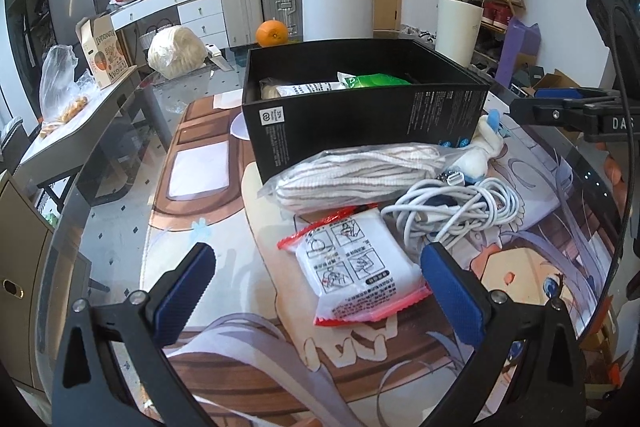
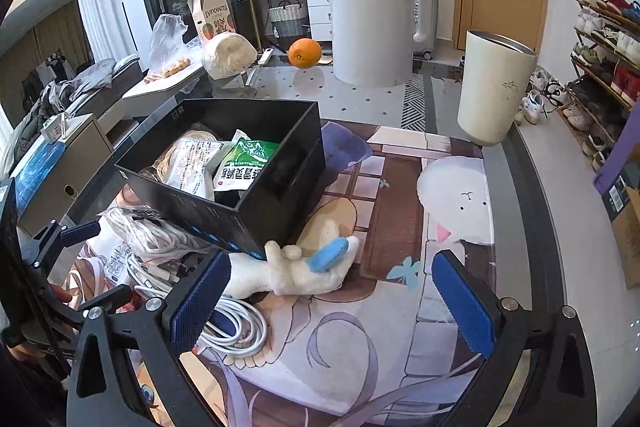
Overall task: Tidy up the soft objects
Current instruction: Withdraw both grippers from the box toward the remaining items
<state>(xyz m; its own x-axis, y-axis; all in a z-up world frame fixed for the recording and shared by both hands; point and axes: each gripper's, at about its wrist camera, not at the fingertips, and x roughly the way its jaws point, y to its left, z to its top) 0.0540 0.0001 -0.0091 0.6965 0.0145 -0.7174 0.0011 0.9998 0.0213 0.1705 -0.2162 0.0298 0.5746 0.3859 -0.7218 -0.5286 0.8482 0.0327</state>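
Up close in the left wrist view, the left claw stands wide open with nothing between its blue pads, hovering over the printed mat that covers the glass tabletop. A white sachet with red edges lies on the mat between the pads, nearer the right one. Just behind it sits a bagged bundle of striped cloth, leaning against the near wall of the black box. A coil of white cable lies beside the sachet, touching the cloth bundle, and the white plush toy pokes out at the box's right corner. Inside the box a green packet and a white printed packet show above the rim. An orange sits behind the box toward the far edge, and the right claw reaches in from the right.

Seen from the right wrist, the right claw is likewise spread open and empty. The plush toy lies on the mat just ahead of its left pad, against the box's near corner. The cable lies partly under that pad. A white kettle and a cream tumbler stand toward the far edge of the tabletop.
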